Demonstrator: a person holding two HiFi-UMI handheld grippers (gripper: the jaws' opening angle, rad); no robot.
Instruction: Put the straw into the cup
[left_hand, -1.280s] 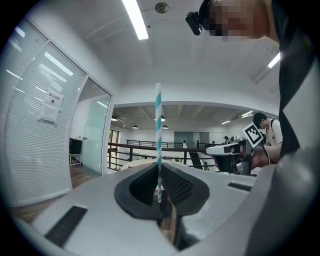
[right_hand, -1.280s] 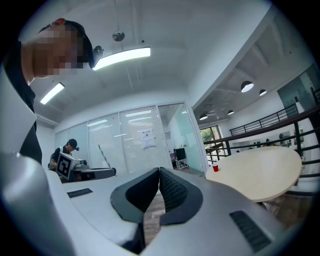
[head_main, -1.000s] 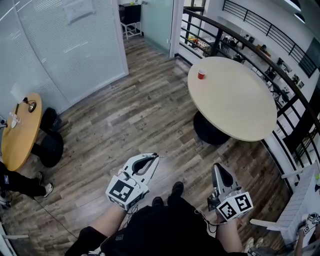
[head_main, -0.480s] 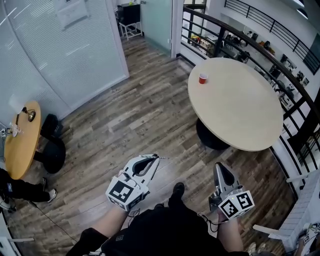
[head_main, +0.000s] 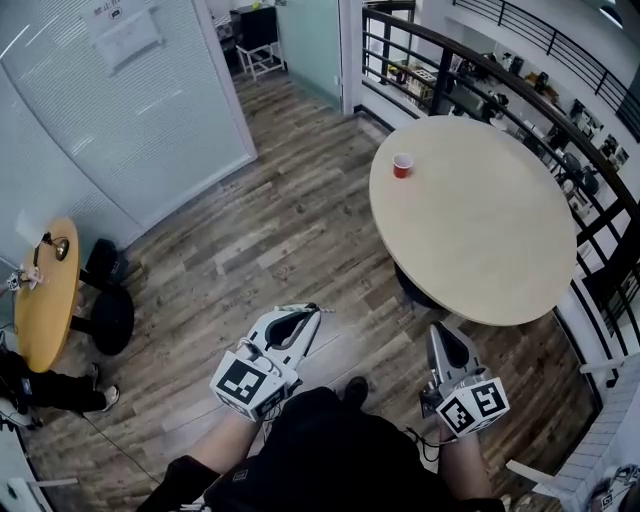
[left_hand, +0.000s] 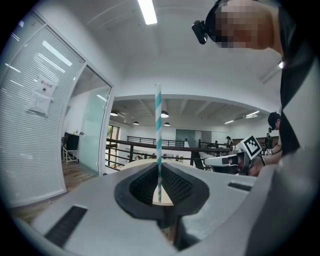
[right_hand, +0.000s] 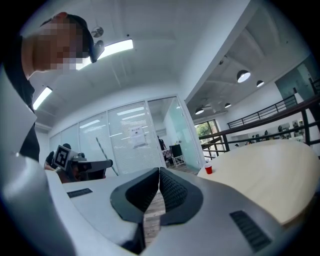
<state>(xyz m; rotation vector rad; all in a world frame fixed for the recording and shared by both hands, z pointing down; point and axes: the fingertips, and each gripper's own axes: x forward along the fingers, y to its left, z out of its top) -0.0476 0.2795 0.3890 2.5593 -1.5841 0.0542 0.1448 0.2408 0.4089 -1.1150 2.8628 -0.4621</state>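
- Left gripper (head_main: 312, 312): jaws pinched on the lower end of a straw (left_hand: 158, 145), pads tight against it from both sides.
- Straw: thin, straight, paper-like, wound with teal and white spiral stripes; standing upright out of the jaws in the left gripper view, its top end free and well above the pads.
- Barely a thin pale line at the gripper's tip in the head view.
- Right gripper (head_main: 437, 328): ribbed black pads (right_hand: 170, 190) brought together, tips meeting, nothing between them.
- Cup (head_main: 402, 166): small, red, with a lighter rim, open mouth up, upright.
- Set near the far left edge of a round pale table (head_main: 480, 230), alone on that top.
- Same cup (right_hand: 208, 169) tiny and red in the right gripper view, just beside the table's edge, beyond the closed jaws.
- Straw and cup well apart: both grippers held low over the wooden plank floor (head_main: 250, 240), in front of the person's body, short of the table.
- Further off: a dark railing (head_main: 480, 60) curving behind the table, a frosted glass wall (head_main: 120, 100) at the upper left, a small yellow table (head_main: 45, 300) at the left edge.
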